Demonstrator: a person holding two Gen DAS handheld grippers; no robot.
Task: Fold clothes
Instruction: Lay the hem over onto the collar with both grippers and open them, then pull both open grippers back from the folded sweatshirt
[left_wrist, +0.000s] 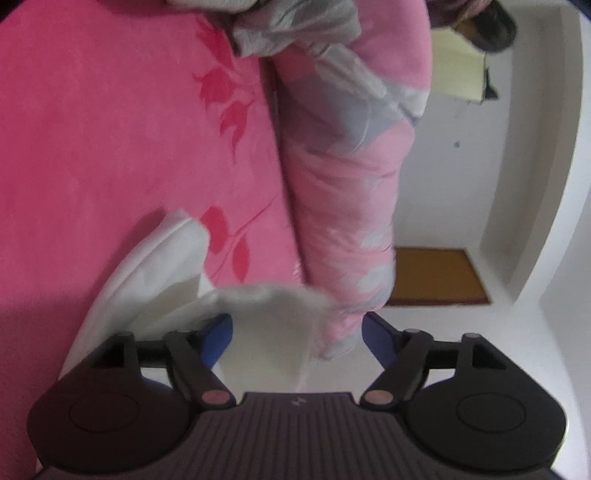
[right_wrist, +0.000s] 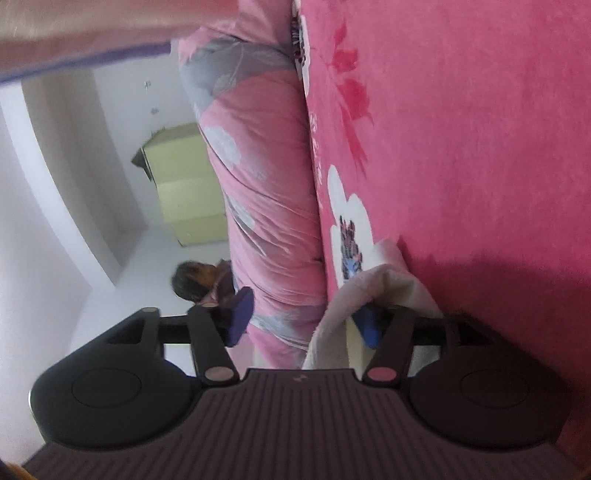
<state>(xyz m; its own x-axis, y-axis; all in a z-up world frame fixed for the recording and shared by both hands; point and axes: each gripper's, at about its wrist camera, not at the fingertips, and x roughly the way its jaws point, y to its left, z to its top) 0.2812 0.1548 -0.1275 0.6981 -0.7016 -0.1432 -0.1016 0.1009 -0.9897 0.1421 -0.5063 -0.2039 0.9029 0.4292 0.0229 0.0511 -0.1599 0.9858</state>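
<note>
While you hold both grippers over the bright pink floral bed cover (left_wrist: 110, 147):
Left gripper (left_wrist: 297, 332): fingers spread apart, fluffy white cloth (left_wrist: 273, 325) between them.
Right gripper (right_wrist: 304, 319): fingers apart, same cloth draped over one.

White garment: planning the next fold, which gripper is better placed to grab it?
Probably the left gripper: the white garment lies between its open jaws. On the right gripper the cloth only drapes one finger.

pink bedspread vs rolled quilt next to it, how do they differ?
The pink bedspread is saturated hot pink with darker red leaf prints; the rolled quilt is paler pink with grey and white patches. The bedspread lies spread flat, while the quilt is bunched into a creased roll along its edge. The white garment rests on the bedspread, not on the quilt. Both are pink floral bedding.
</note>
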